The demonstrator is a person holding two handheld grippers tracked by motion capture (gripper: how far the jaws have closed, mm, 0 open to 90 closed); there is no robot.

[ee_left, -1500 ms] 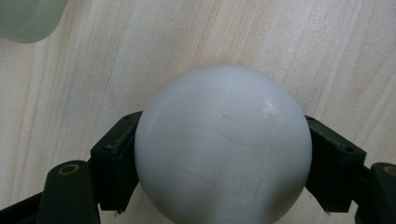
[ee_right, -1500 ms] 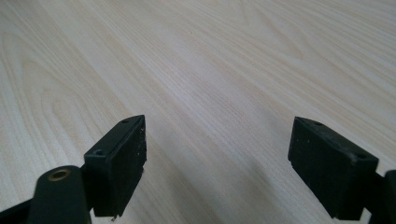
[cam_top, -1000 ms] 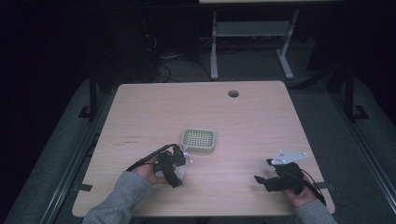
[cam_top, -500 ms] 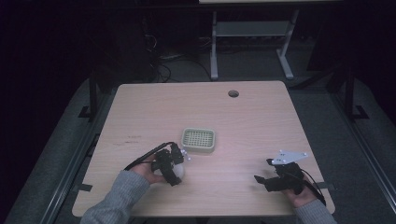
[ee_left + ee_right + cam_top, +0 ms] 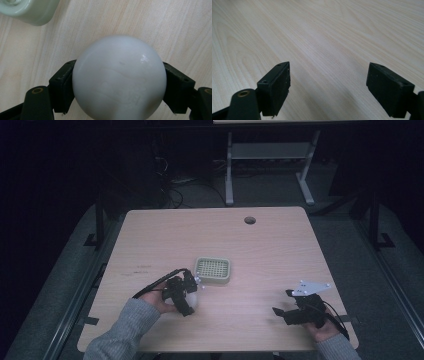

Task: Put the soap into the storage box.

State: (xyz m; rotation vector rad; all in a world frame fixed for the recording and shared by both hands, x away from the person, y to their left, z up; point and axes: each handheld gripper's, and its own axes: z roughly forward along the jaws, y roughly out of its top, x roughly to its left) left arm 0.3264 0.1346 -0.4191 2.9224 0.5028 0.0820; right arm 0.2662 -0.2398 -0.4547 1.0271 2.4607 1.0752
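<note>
A white ball (image 5: 119,77) is clamped between the jaws of the left gripper (image 5: 181,292), low over the wooden table (image 5: 260,250). A pale green perforated tray (image 5: 212,269) lies just beside it at 1 o'clock. The right gripper (image 5: 290,306), jaws held apart, is seen well apart at 3 o'clock over bare tabletop.

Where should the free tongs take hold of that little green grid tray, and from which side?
Grip the green tray by one raised side wall, from above, one jaw inside, one outside. It lies flat and low, so a sideways pinch has little to catch. The right tongs are open; the left tongs hold the white ball.
</note>
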